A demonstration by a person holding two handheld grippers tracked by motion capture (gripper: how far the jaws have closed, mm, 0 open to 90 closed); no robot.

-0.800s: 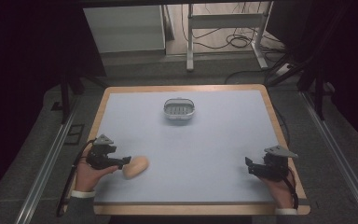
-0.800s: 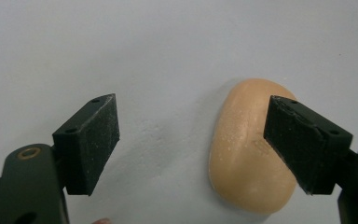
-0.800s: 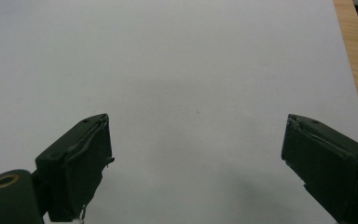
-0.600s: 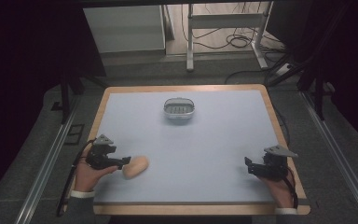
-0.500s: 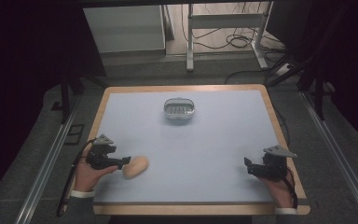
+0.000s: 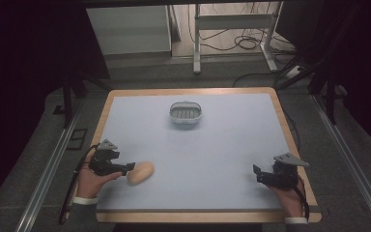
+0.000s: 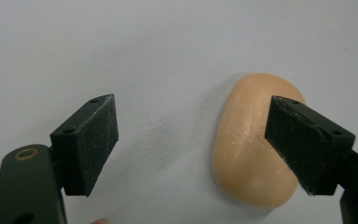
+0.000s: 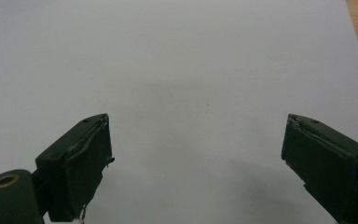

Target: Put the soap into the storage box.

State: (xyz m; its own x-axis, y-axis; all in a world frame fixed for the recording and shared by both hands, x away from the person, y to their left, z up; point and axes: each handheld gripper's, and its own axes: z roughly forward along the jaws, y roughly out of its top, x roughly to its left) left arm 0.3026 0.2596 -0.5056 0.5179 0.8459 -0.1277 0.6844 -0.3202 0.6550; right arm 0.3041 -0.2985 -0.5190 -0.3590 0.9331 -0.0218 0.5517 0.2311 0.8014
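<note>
Left gripper point(image 7: 191, 144): jaws spread wide, nothing pinched. Soap bar point(image 7: 254, 140) lies flat on table point(image 6: 222, 145), near left front edge, off-centre under one jaw. Shift gripper sideways until bar sits centred between pads, then close across narrow width. Right gripper point(image 8: 196, 163): jaws spread, idle over bare table. Soap dish point(image 6: 186, 114) well apart, far centre.

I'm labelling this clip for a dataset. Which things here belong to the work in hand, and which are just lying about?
Belonging to the work:
- soap bar, off-centre between the jaws
- left gripper, open at the soap
- soap dish, probably where it goes

Lying about:
- right gripper, open over bare table
- cables on the floor behind
</note>
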